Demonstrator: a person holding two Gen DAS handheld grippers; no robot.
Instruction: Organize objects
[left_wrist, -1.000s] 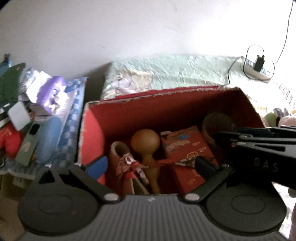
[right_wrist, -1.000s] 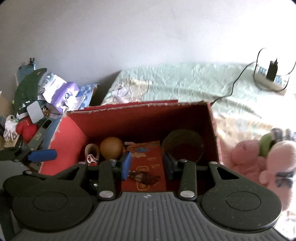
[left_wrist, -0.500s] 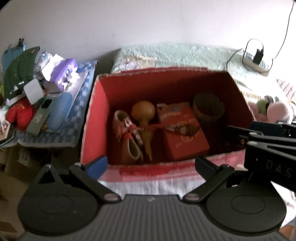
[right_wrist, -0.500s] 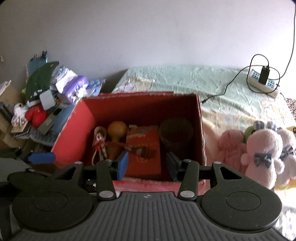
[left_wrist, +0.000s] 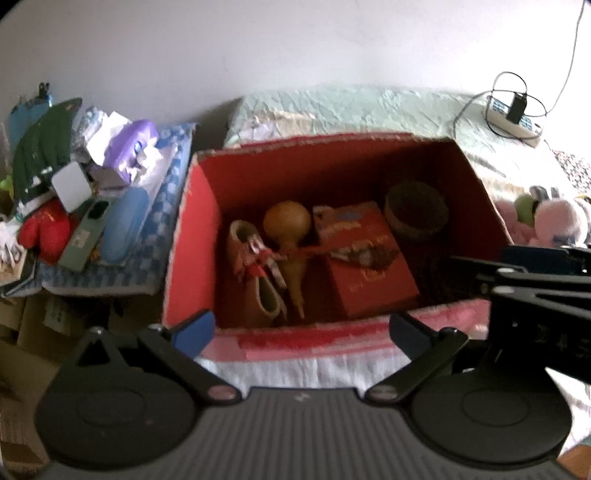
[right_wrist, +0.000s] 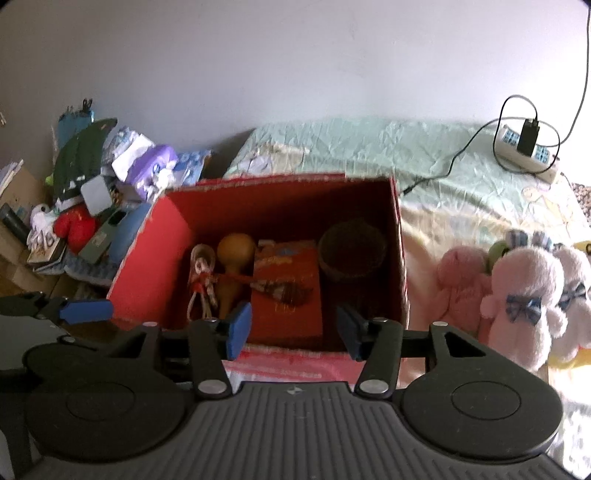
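A bed covered with a pale green crinkled quilt (right_wrist: 369, 147) fills the far and right part of the scene, against a plain white wall. On it, near the middle, sits an open red cardboard box (right_wrist: 147, 254), its near rim just beyond both grippers.

Inside the box, from left to right, lie a small beige shoe with red-and-white laces (left_wrist: 255, 273), a tan bottle-shaped gourd (left_wrist: 288, 229) tied with a red cord, a flat red printed carton (left_wrist: 365, 254) with a brown spiral seashell (right_wrist: 288, 291) resting on its top, and a dark round woven basket (right_wrist: 351, 251) standing in the far right corner.

To the right of the box, on the quilt, a group of pink plush rabbits with blue checked bows (right_wrist: 517, 295) lies close together. To the left, a cluttered heap of household items (left_wrist: 74, 192) rests on a blue checked cloth. A white power strip with a black charger (right_wrist: 524, 147) sits at the far right.

The left gripper (left_wrist: 301, 330) hovers over the near rim with its blue-padded fingers spread wide and nothing between them. The right gripper (right_wrist: 291, 328) hangs over the same rim; its jaws are opening, with nothing between the pads.
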